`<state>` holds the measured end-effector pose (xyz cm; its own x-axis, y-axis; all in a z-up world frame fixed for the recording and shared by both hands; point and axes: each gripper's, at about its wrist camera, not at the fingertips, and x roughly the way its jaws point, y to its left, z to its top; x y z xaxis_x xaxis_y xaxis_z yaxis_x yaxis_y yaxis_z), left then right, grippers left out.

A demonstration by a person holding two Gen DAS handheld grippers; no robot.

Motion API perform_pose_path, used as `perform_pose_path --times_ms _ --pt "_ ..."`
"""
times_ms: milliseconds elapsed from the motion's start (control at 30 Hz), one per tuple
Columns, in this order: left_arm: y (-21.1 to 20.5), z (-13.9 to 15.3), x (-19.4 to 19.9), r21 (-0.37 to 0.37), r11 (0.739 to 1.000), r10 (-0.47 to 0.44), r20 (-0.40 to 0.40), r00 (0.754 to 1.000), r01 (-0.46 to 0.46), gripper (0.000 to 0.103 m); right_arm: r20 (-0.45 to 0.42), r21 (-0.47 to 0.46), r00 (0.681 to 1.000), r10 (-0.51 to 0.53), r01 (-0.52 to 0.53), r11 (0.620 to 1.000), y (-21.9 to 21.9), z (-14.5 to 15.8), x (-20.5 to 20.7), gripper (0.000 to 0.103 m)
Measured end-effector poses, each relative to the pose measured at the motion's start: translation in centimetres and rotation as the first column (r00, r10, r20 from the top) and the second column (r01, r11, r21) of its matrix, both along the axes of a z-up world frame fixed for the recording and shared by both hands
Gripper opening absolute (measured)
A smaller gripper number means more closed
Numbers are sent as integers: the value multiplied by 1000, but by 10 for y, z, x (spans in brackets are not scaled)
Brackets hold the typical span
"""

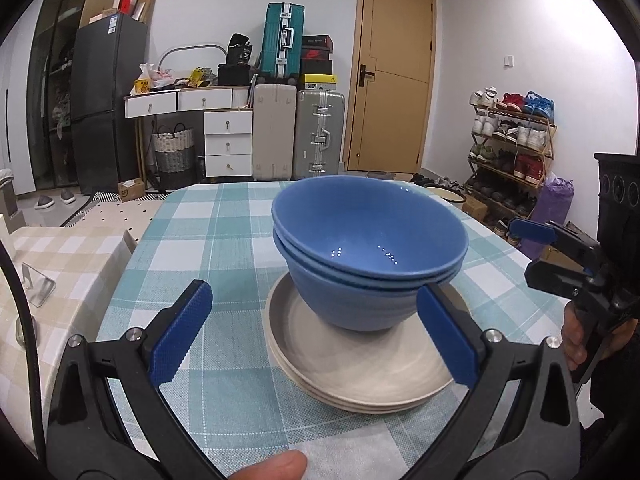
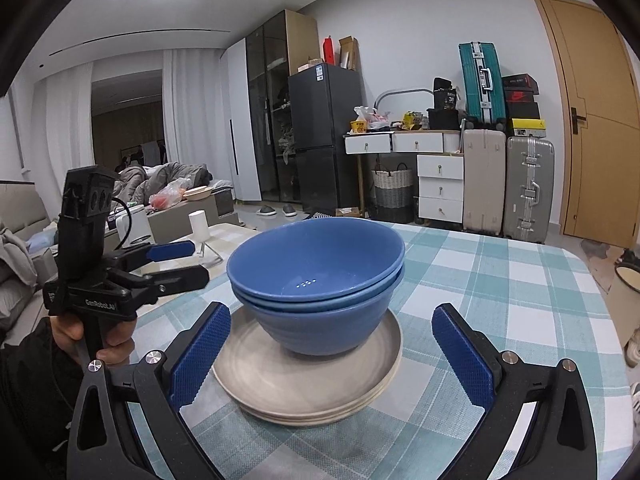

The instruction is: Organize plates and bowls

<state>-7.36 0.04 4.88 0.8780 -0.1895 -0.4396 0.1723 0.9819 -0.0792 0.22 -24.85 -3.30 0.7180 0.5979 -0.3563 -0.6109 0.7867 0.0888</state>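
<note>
Two nested blue bowls [image 1: 368,248] [image 2: 316,276] stand on a short stack of beige plates [image 1: 352,368] [image 2: 296,384] on the checked tablecloth. My left gripper [image 1: 316,328] is open just in front of the stack, its right pad close to the lower bowl's side, nothing between the pads. My right gripper [image 2: 332,356] is open too, its blue pads spread on either side of the plates. Each view also catches the other gripper: the right gripper [image 1: 536,236] at the right edge, the left gripper [image 2: 176,264] at the left, hand-held.
The teal checked table [image 1: 208,248] [image 2: 500,292] ends not far behind the stack. A beige checked surface [image 1: 60,264] with a clear stand adjoins on the left. Suitcases, drawers, a fridge, a door and a shoe rack [image 1: 512,148] stand beyond. A thumb [image 1: 276,468] shows at the bottom.
</note>
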Motion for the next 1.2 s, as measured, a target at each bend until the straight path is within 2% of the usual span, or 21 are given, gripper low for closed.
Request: perform_pose_path --times_ms 267,533,1200 --pt "1 -18 2 -17 1000 -19 10 1000 19 102 -13 0 1000 12 -12 1000 3 -14 0 103" --pt "-7 -32 4 20 999 -30 16 999 30 102 -2 3 1000 14 -14 1000 4 -18 -4 103" --pt "-4 -36 -1 -7 1000 -29 37 999 30 102 30 -6 999 26 -26 1000 8 -24 -9 103"
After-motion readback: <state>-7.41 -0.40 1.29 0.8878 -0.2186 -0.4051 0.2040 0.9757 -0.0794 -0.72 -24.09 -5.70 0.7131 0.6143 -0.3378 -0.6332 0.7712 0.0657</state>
